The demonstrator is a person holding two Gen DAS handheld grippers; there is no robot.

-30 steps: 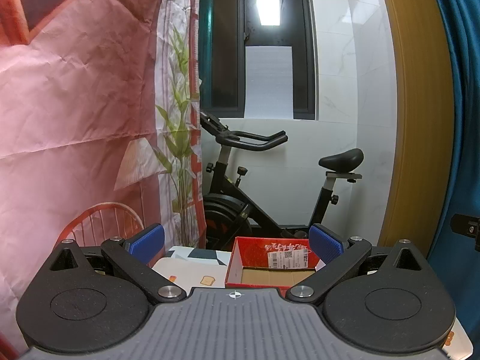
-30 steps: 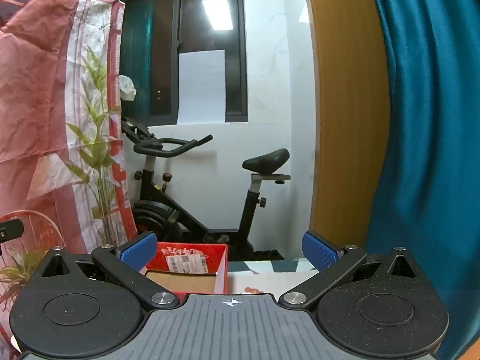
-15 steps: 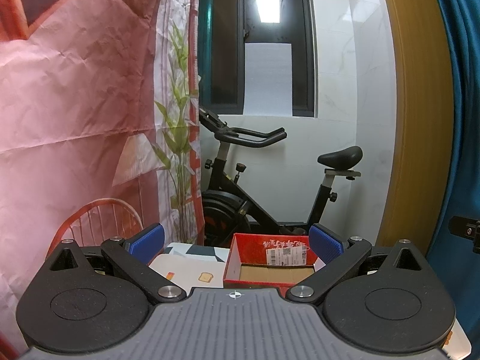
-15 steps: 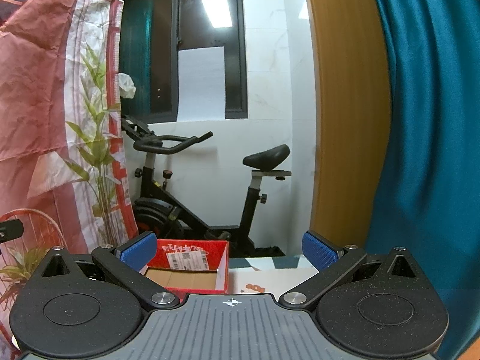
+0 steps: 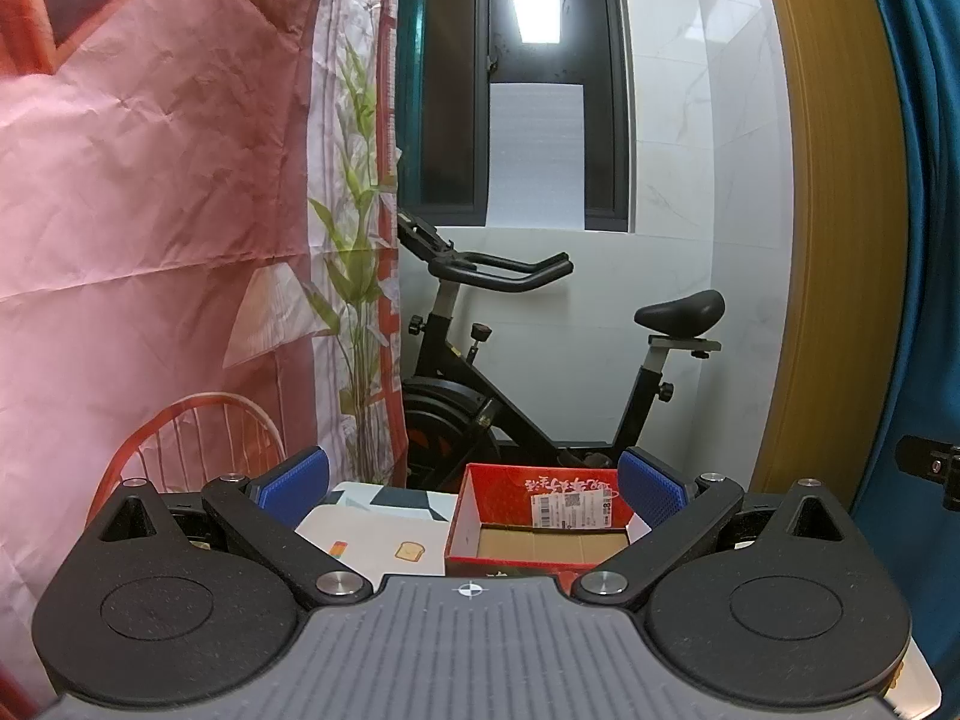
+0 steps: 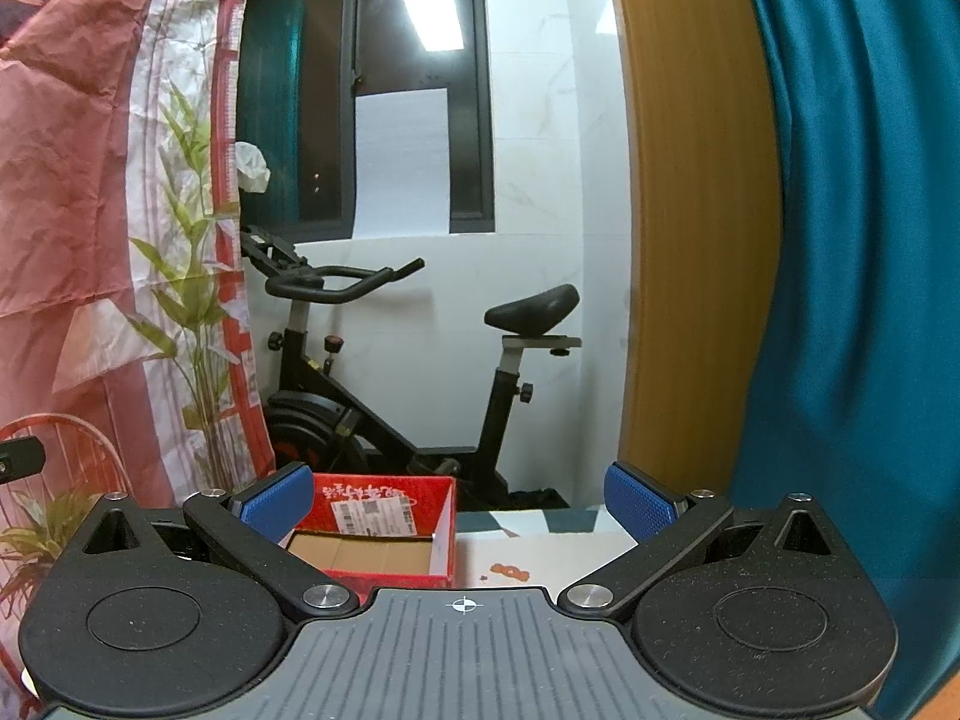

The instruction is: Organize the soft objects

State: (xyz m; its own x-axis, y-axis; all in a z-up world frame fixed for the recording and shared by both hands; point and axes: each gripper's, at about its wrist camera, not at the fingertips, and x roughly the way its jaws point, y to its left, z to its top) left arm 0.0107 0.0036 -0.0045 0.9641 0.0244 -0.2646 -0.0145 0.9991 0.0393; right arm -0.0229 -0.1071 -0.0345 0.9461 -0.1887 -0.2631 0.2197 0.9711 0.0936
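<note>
A red cardboard box (image 5: 540, 519) with a white shipping label stands open and looks empty on a table with a white patterned cloth (image 5: 372, 531). It also shows in the right wrist view (image 6: 384, 525). My left gripper (image 5: 474, 483) is open and empty, held above the table's near side, with the box ahead and to the right. My right gripper (image 6: 459, 495) is open and empty, with the box ahead and to the left. No soft objects are in view.
A black exercise bike (image 5: 540, 372) stands behind the table by a white wall. A pink printed sheet (image 5: 150, 210) hangs on the left. A wooden door frame (image 6: 690, 210) and a teal curtain (image 6: 852, 240) are on the right.
Both cameras have tilted down a little, so the box and more of the tablecloth have risen into view. Both grippers stay open.
</note>
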